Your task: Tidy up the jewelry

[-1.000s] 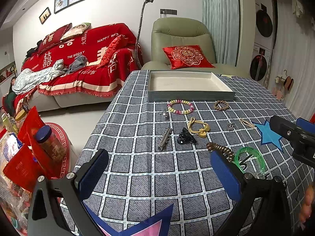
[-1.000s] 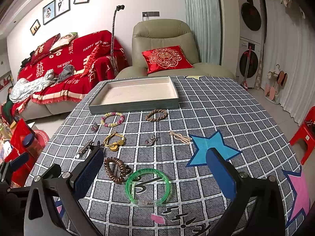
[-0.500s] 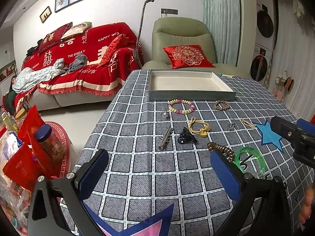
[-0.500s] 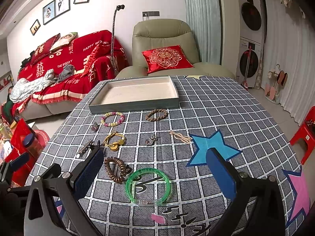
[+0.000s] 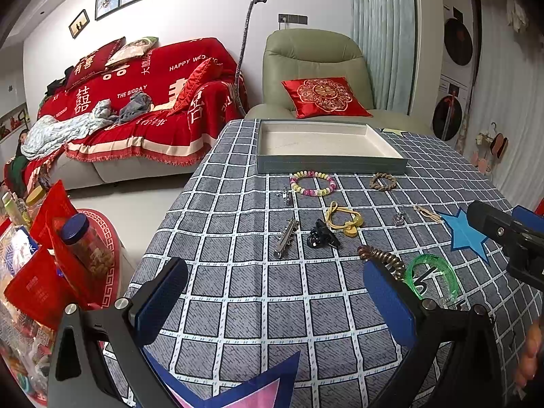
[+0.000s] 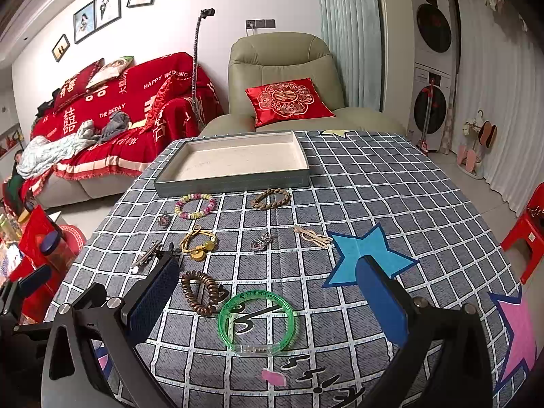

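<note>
Both grippers hover low over the near end of the desk (image 6: 391, 183), nothing picked yet. My left gripper (image 5: 275, 299) has its jaws spread wide and empty; my right gripper (image 6: 268, 306) likewise, jaws wide apart with nothing between the pads. Landmark is the tray (image 6: 231, 178), empty, at the far end of the desk. Just in front of the tray lie the pastel bead bracelet (image 6: 195, 205) and the brown braided bracelet (image 6: 271, 198). Nearer me from the tray: a yellow cord bracelet (image 6: 199, 243), a small heart pendant (image 6: 260, 242), a beige clip (image 6: 312, 235), a silver hair clip (image 5: 286, 238) and a black claw clip (image 5: 321, 236). Farthest from the tray, closest to my right gripper, are the brown coil hair tie (image 6: 200, 294) and the green bangle (image 6: 255, 319), side by side and not clearly touching. I judge the step in hand is the first pick, likely the green bangle, since it sits right between my right jaws. To do it well I'd come down so one pad goes inside the ring and one outside, pinch the rim and not the whole hoop, and keep clear of the coil tie beside it. The bangle looks rigid and slick, so close firmly and lift straight before carrying it to the tray.
</note>
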The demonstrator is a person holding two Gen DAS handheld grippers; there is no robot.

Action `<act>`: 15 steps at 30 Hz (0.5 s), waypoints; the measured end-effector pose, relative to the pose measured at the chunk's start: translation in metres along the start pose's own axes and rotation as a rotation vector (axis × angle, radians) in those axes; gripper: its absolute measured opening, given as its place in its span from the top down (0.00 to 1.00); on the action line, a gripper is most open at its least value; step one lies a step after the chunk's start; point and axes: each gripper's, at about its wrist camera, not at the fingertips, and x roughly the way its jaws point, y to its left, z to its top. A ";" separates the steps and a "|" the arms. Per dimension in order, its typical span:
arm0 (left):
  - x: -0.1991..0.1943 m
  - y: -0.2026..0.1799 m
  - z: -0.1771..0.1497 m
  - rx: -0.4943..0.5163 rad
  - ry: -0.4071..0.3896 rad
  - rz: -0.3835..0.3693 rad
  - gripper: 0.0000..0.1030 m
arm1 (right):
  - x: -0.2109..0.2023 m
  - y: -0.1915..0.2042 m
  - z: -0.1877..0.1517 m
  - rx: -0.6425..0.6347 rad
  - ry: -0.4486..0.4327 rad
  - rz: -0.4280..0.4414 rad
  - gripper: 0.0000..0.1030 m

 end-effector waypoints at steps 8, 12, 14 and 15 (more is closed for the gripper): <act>0.000 0.001 -0.001 -0.002 0.000 0.000 0.00 | 0.000 0.000 0.000 0.001 0.000 0.001 0.00; 0.000 0.001 -0.001 -0.002 0.000 0.000 0.00 | 0.000 0.000 0.000 0.000 0.000 0.000 0.00; 0.000 0.001 -0.001 -0.003 -0.001 0.000 0.00 | 0.000 -0.001 0.000 0.002 0.000 0.001 0.00; 0.000 0.001 -0.001 -0.002 0.000 0.000 0.00 | 0.000 -0.001 0.000 0.002 0.000 0.001 0.00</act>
